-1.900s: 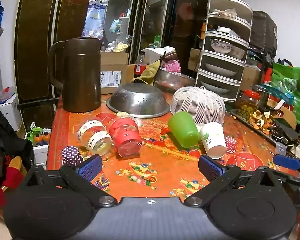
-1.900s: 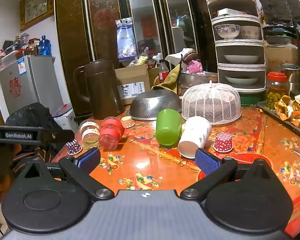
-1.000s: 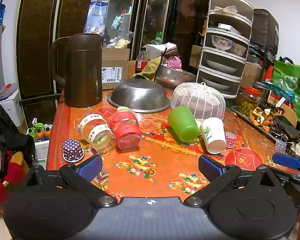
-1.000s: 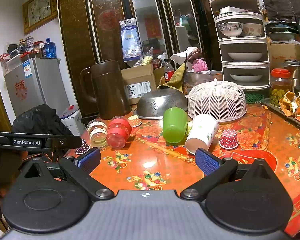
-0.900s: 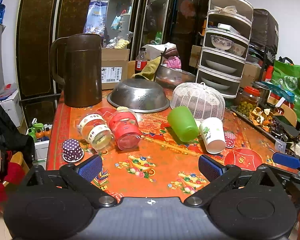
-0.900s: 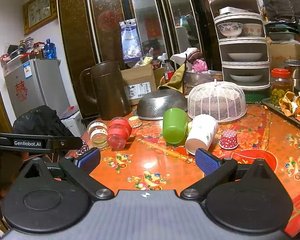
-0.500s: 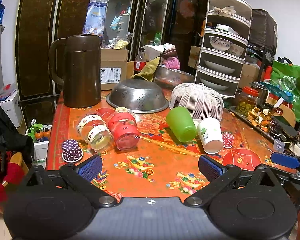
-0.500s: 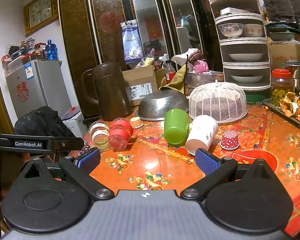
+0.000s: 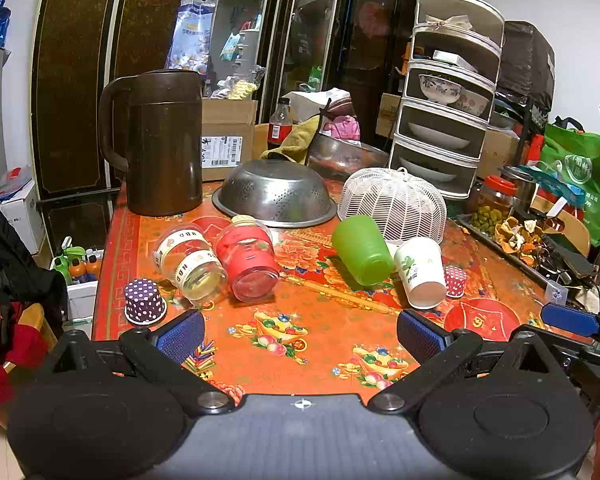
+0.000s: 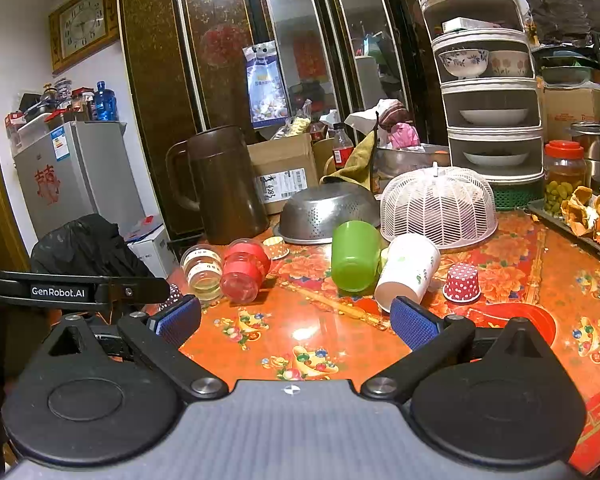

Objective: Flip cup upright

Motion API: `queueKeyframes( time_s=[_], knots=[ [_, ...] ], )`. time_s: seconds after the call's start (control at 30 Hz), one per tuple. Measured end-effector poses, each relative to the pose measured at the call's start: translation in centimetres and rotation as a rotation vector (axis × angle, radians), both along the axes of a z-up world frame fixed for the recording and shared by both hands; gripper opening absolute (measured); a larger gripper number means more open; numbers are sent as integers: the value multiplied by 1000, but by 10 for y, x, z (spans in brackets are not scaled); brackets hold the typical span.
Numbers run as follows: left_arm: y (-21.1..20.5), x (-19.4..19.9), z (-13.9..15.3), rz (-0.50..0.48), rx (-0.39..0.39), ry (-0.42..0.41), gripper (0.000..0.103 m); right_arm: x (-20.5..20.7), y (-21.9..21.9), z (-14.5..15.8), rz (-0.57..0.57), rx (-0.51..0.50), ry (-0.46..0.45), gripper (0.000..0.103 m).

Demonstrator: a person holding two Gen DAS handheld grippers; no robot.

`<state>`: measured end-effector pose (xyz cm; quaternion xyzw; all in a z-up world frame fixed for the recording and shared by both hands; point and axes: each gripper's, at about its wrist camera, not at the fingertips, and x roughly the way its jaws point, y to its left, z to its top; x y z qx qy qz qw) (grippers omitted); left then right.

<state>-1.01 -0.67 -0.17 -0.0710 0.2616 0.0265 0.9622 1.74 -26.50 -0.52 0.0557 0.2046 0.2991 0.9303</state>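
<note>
Honestly, nothing was gripped yet: my left gripper [image 9: 300,334] hung released over the near edge of the table [image 9: 324,344], jaws wide apart and empty, and my right gripper [image 10: 296,322] sat likewise spread with nothing between its pads.

Sweeping left to right in the left wrist view, a purple dotted cupcake liner [image 9: 144,302] stood at about ten o'clock, then a clear jar [image 9: 190,260] and a red jar [image 9: 248,260] lay on their sides touching each other. Further right, at about one o'clock, lay the green cup [image 9: 362,250], tipped over with its mouth toward me, and just beside it the white paper cup [image 9: 420,272], also on its side with its opening facing me. A red dotted liner [image 9: 454,281] stood just right of that.

Which cup the task meant I could not tell; I judged the green cup likeliest, as it lay nearly dead ahead of my right gripper. To do it well, I reckoned I should close across its wall near the rim, lift a little clear of the paper cup leaning beside it, then rotate until the base pointed down. Squeezing gently mattered, since thin plastic could slip or flex.
</note>
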Motion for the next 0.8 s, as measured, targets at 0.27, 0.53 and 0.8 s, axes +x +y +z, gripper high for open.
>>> queueKeyframes(
  time_s=[0.27, 0.53, 0.8],
  knots=[
    [0, 0, 0, 0, 0, 0, 103, 0, 1, 0, -2, -1, 4, 102],
    [0, -1, -1, 2, 0, 1, 103, -1, 1, -1, -4, 1, 5, 102],
    [-1, -2, -2, 4, -2, 7, 103, -1, 0, -3, 1, -2, 9, 102]
  ],
)
